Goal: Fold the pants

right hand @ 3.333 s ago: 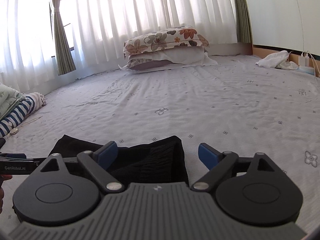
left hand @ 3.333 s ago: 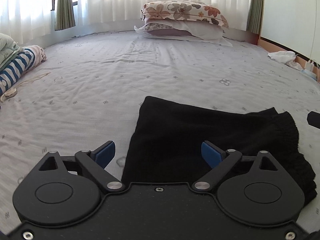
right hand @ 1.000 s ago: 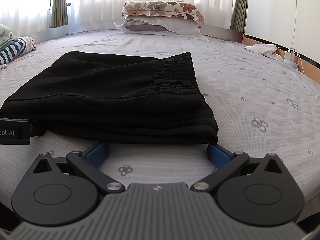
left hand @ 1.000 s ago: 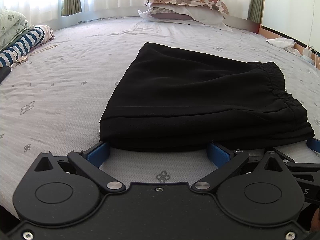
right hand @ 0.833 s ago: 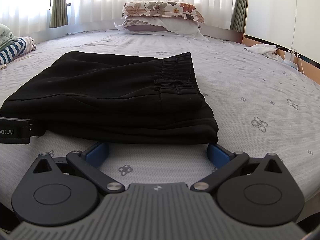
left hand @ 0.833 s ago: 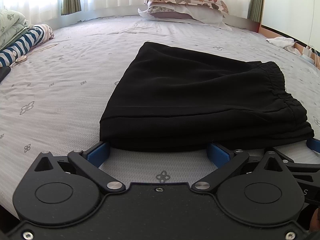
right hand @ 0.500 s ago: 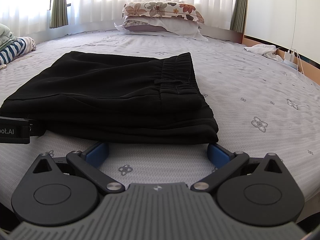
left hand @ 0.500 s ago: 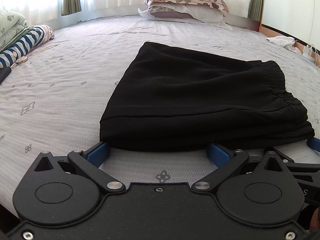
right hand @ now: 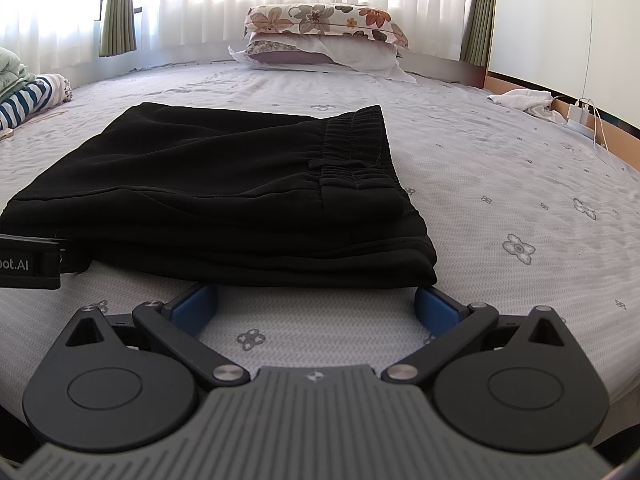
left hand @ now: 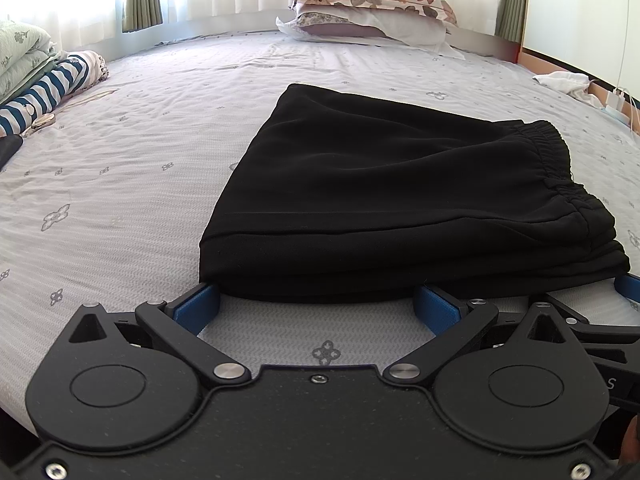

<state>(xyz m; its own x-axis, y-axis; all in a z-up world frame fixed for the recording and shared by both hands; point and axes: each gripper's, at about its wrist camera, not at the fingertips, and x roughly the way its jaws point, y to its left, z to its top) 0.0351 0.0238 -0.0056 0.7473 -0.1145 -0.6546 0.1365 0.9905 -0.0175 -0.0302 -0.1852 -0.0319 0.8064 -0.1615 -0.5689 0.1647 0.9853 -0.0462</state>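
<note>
Black fabric pants [left hand: 384, 200] lie as a compact layered rectangle mid-bed, folding apparently complete; left tongs [left hand: 318, 306] and right tongs [right hand: 316, 302] rest spread, empty, at the near edge.

L hand-held gripper [left hand: 316, 304] is held low and level, jaws spread wide, blue pads [left hand: 198, 307] apart w/ nothing between them. R hand-held gripper [right hand: 316, 305] is held likewise: low, level, jaws wide, nothing gripped.

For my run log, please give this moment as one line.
stage: fold done | black pants: folded stack on bed | left gripper: open, at near edge | right gripper: open, at near edge
</note>
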